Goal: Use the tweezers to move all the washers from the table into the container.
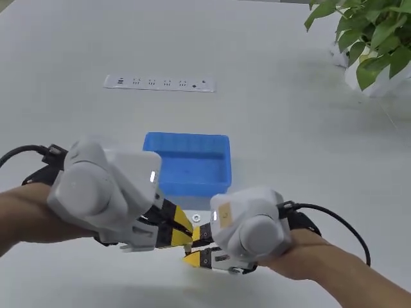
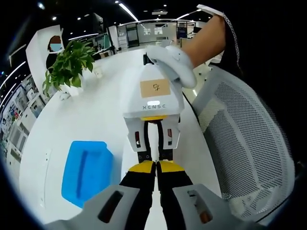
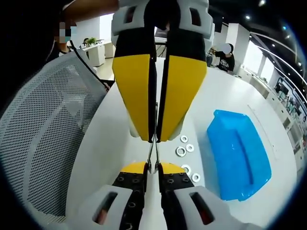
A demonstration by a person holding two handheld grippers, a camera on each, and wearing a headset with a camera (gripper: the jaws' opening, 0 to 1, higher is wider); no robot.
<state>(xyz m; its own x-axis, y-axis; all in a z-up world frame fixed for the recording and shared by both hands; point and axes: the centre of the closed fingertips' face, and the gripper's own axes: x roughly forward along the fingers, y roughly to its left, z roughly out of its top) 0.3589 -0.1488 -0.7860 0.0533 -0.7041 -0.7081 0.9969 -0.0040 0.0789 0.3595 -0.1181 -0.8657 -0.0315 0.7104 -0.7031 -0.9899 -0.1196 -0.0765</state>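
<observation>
Several washers (image 3: 181, 152) are left beside the container (image 3: 237, 153), so the tweezers (image 3: 152, 153), apparently clamped in both the left gripper (image 2: 157, 165) and right gripper (image 3: 152, 167), should be squared before release.

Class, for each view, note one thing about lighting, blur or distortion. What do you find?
Head view: soft, even light, faint shadows on the table; the left gripper looks slightly blurred, the container crisper. Left gripper view: fisheye bows the table; ceiling lights glare. Right gripper view: the left gripper's yellow pads loom oversized; tweezers and washers are sharp.
</observation>
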